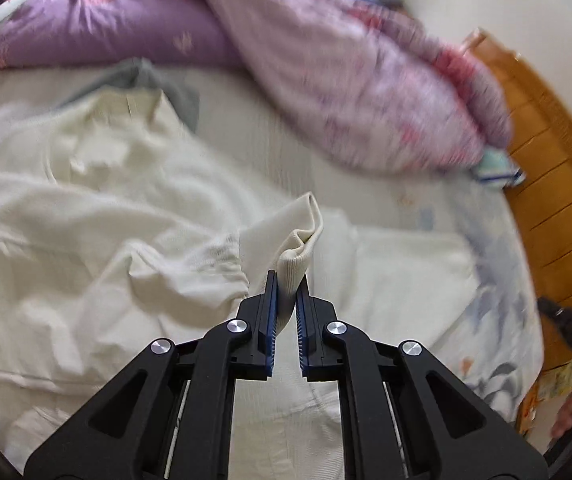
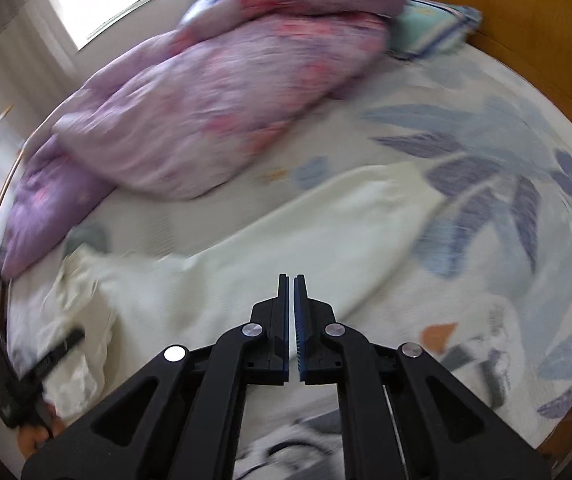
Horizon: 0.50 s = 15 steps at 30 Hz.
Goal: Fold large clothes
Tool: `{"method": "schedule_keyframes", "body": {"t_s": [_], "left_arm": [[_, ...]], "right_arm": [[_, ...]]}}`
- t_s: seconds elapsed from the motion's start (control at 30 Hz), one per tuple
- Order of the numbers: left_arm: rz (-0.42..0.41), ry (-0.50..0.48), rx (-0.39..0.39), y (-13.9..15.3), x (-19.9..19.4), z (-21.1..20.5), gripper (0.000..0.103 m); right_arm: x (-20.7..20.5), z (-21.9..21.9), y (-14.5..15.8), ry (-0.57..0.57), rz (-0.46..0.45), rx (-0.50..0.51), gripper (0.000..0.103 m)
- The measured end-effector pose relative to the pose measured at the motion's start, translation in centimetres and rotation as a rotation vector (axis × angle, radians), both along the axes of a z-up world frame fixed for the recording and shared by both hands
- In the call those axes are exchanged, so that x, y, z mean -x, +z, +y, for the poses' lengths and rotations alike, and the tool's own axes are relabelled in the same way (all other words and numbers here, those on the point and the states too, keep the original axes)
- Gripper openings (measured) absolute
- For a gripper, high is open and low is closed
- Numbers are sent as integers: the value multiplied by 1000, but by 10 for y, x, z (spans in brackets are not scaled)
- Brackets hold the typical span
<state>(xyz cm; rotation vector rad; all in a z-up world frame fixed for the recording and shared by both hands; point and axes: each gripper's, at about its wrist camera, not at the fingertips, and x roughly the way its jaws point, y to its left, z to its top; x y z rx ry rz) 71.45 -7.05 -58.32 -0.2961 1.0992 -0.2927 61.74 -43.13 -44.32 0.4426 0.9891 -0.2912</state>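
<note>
Cream knit: the garment (image 1: 86, 220) lies rumpled on the bed, spread to the left of and beneath my left gripper (image 1: 286, 280). Its ribbed cuff (image 1: 297, 252) stands up between that gripper's blue pads, which are clamped onto it; the cuff's folded end rises just ahead of the fingertips.

My right gripper (image 2: 290, 280) hangs above the same garment (image 2: 286, 248), pads nearly touching with only a thin slit between them and nothing caught there. From this side the cream cloth runs as a long band ahead and to the right.

Bed sheet (image 2: 505, 208): pale, printed with blue and purple leaves, to the right of the right gripper.

Quilt (image 2: 214, 92): lilac with pink patches, bunched well ahead of both grippers, blurred.

Pillow (image 2: 433, 28): green with a blue border, beyond the quilt's right end.

Headboard (image 1: 545, 168): orange-brown wood, far right of the left gripper.

Grey cloth (image 1: 154, 80): peeking from behind the garment's far edge.
</note>
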Motion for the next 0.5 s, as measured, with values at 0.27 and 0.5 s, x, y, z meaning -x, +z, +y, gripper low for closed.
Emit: {"method": "schedule_keyframes", "body": {"t_s": [0.27,0.5], "left_arm": [[108,24,-5,-27,13,-1,76],[164,160,-57,-39,2,36,78]], "right_arm": [[11,-109,-54,-303,19,-152,43],[-12,-159,-116,-408,23,-371,48]]}}
